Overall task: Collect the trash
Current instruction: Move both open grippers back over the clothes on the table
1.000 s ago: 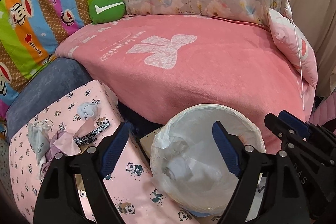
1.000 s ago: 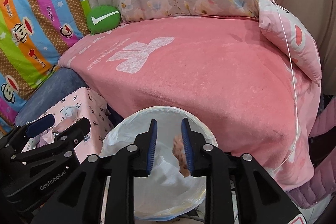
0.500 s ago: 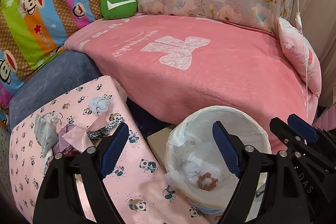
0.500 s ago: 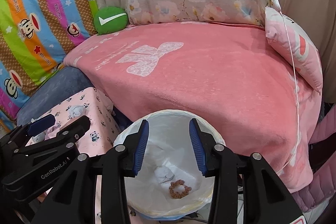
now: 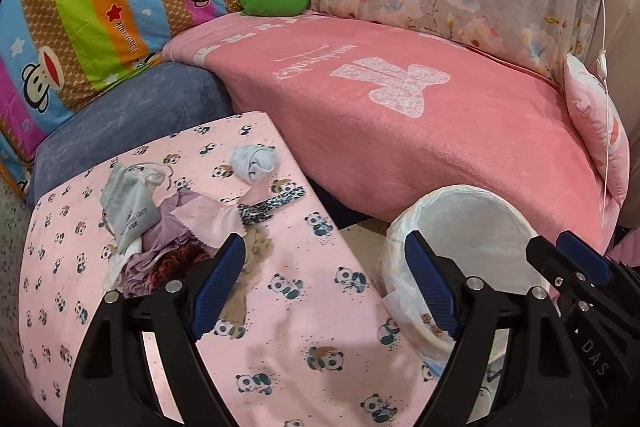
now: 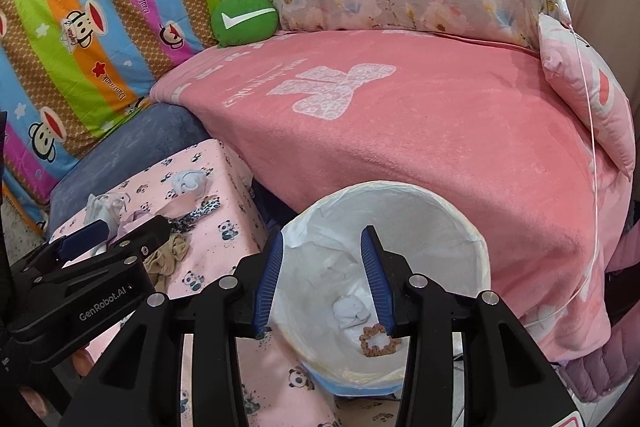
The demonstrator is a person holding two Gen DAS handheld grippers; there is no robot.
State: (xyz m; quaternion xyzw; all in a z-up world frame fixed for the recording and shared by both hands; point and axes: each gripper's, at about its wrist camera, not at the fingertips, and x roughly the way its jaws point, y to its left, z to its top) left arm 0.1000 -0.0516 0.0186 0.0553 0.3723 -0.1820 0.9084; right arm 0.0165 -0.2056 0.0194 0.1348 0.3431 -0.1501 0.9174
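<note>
Brown scrunchie [image 6: 375, 339] sits at the bottom of the lined white bin [image 6: 472, 227], next to a white wad [image 6: 351, 311]. Right gripper [image 6: 325, 279] hangs over the bin, jaws wide, holding nothing. Left gripper [image 5: 325, 281] is wide open and empty too, over the panda cloth [image 5: 304, 339] near the rag pile [image 5: 176, 223] on the left

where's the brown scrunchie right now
In the right wrist view the brown scrunchie lies at the bottom of the white-lined trash bin, just right of a crumpled white tissue and below the open right gripper.
</note>
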